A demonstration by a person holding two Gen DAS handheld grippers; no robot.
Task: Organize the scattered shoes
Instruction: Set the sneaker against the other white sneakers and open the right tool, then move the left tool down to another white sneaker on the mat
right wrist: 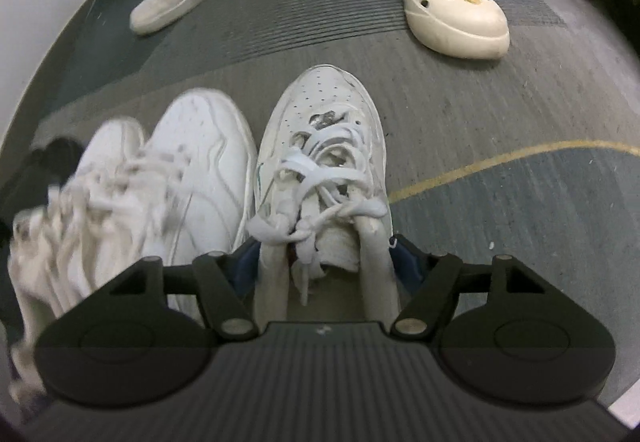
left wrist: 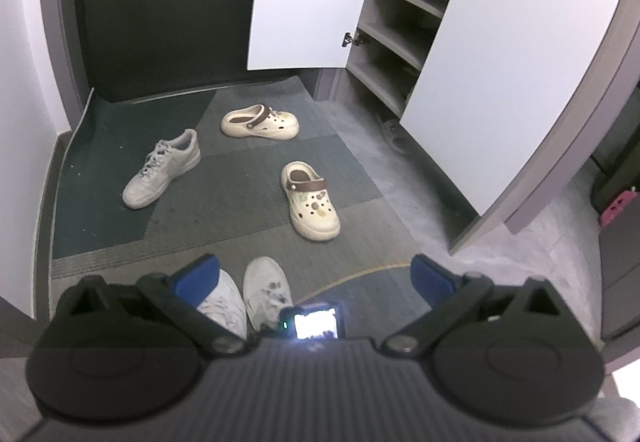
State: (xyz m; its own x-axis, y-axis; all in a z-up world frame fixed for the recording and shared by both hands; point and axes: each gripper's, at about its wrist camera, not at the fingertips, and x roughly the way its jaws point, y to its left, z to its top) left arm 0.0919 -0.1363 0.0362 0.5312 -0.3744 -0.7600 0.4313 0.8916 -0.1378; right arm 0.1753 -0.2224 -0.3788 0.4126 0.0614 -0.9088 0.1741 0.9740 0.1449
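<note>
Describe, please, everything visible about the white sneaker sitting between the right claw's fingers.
The white sneaker looks like scuffed leather, with a perforated toe, dark marks near the lowest eyelets and loosely knotted white laces. It stands upright on the carpet, toe pointing away, beside a second white sneaker. The right claw clasps its collar.

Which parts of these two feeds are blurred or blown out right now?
Right wrist view: the left white sneaker is motion-smeared, the laced sneaker between the fingers is sharp. Left wrist view: mostly sharp, but the small screen glares white and the edges bow with fisheye.
</note>
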